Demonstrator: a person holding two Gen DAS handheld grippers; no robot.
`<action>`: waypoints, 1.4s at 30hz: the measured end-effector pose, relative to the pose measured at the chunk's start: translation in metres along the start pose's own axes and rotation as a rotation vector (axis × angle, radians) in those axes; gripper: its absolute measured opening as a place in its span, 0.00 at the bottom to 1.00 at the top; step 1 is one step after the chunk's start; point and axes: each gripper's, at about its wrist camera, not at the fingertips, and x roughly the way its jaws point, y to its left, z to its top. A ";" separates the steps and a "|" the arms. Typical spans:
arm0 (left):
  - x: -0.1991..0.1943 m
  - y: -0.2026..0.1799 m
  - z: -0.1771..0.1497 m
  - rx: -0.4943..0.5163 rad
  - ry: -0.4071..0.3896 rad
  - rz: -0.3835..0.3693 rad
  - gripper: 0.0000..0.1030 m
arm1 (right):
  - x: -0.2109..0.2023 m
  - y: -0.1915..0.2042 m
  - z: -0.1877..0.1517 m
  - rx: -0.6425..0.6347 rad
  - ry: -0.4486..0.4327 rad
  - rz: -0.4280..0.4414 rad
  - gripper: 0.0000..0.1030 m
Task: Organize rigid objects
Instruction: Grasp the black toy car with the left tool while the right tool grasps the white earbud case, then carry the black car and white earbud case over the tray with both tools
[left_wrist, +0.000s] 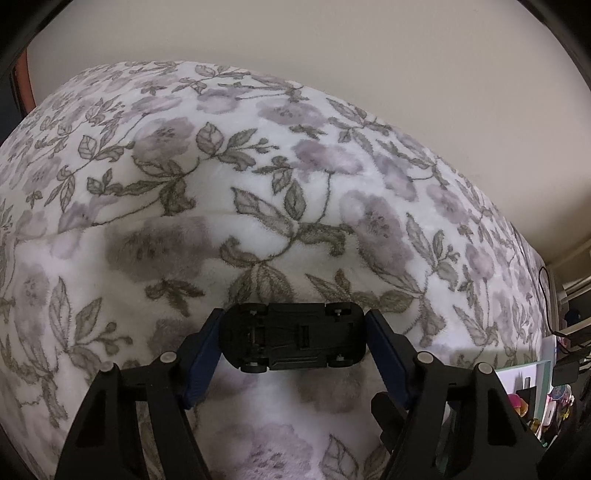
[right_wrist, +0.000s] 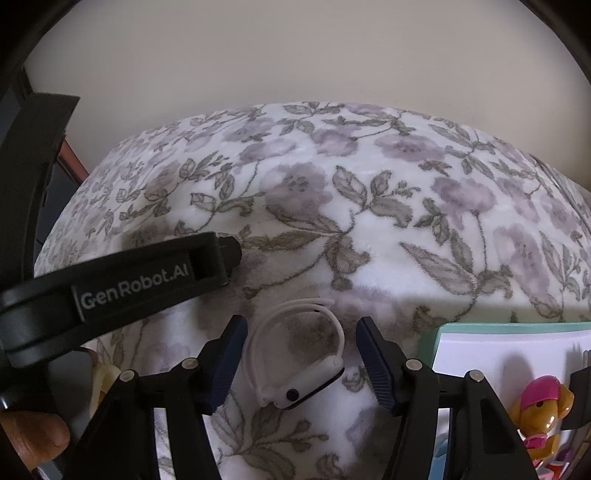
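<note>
Left claw: the left gripper (left_wrist: 293, 338) points down at the bed, its blue pads (left_wrist: 201, 354) pressed on the two ends of a toy car.
Toy car: black, turned underside up, wheels and chassis facing the camera (left_wrist: 291, 338); it sits crosswise between the pads, touching the left pad, the right pad at its other end.
Right claw: the right gripper (right_wrist: 301, 360) is spread fairly wide, with a watch lying between its pads; neither pad touches it.
Watch: white strap curled in a loop, dark face on its lower right side (right_wrist: 299, 363); it rests on the blanket, a gap showing on each side.
Blanket: white fleece with purple flowers and grey leaves (left_wrist: 258, 166), covering the whole bed surface.
Tray: pale green rim with a white floor (right_wrist: 480, 343), just right of the right claw, on the blanket's edge.
Figure: a small brown toy dog in a pink cap (right_wrist: 543, 410) lies in the tray.
Wall: plain cream (left_wrist: 332, 44) behind the bed.
Person: a fingertip (right_wrist: 33, 439) shows at the lower left of the right wrist view.
</note>
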 end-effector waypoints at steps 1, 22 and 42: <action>0.000 0.000 0.000 -0.001 0.001 0.001 0.74 | 0.000 0.001 0.000 -0.001 0.001 0.003 0.59; -0.056 -0.007 -0.010 -0.016 -0.025 0.030 0.74 | -0.046 -0.008 -0.017 0.024 0.019 0.001 0.52; -0.141 -0.051 -0.064 0.077 -0.137 0.008 0.74 | -0.147 -0.044 -0.066 0.122 -0.057 0.001 0.52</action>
